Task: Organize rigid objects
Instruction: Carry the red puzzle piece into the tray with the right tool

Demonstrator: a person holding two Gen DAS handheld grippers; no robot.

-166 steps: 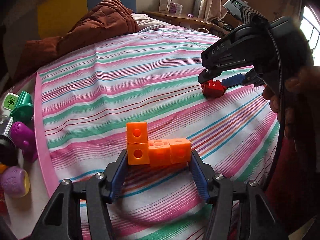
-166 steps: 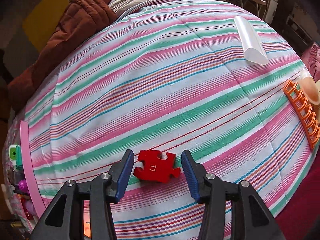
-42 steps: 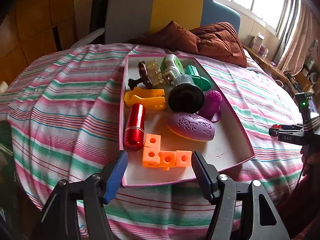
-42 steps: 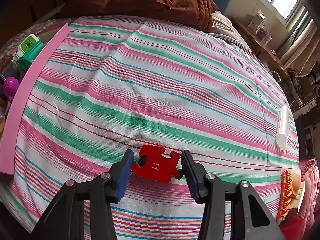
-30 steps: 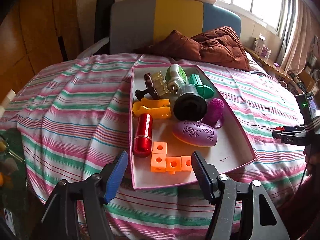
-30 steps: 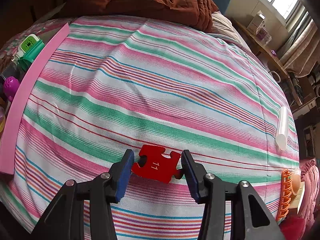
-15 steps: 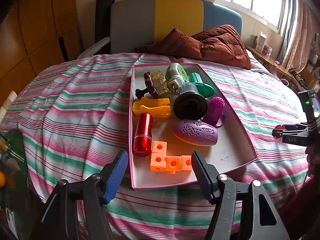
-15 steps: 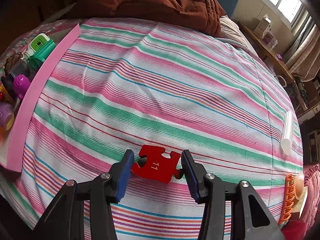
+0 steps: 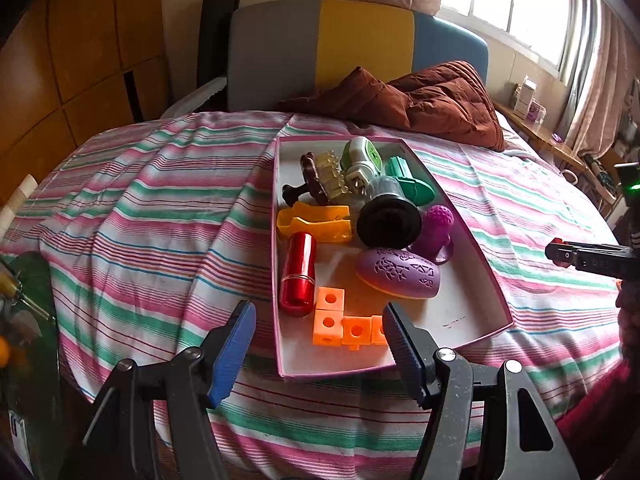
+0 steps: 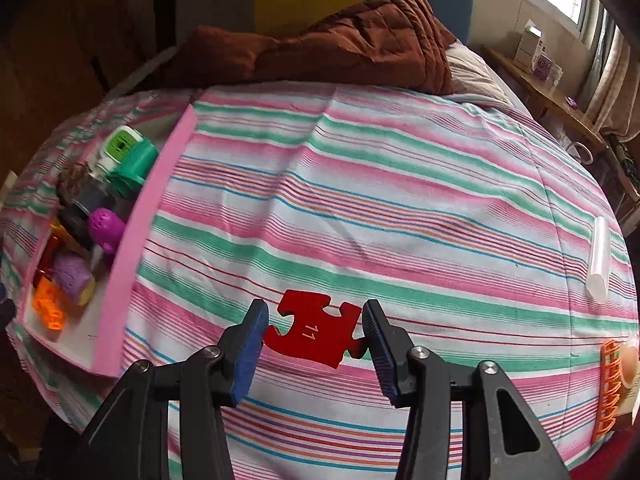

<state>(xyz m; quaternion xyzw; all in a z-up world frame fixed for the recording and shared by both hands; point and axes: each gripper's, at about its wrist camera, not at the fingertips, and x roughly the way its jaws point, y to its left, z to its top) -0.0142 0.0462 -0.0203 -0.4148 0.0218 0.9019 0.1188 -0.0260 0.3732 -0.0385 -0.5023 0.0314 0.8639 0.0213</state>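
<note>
A pink-rimmed tray (image 9: 494,268) lies on the striped bedspread and holds several toys. The orange linked cubes (image 9: 340,324) rest at its near end beside a red cylinder (image 9: 298,274) and a purple oval (image 9: 398,278). My left gripper (image 9: 318,328) is open and empty, held back above the tray's near edge. My right gripper (image 10: 312,326) is shut on a red puzzle piece (image 10: 314,328) marked 11, held above the bedspread to the right of the tray (image 10: 132,236). The right gripper also shows at the far right of the left wrist view (image 9: 560,252).
A brown quilt (image 9: 420,100) lies at the head of the bed. A white tube (image 10: 600,260) lies on the bedspread at the right. An orange rack (image 10: 612,384) sits at the bed's right edge. A wooden wall stands left of the bed.
The left gripper let go of the orange cubes in the tray and drew back, open. The right gripper, holding the red puzzle piece, has moved left toward the tray.
</note>
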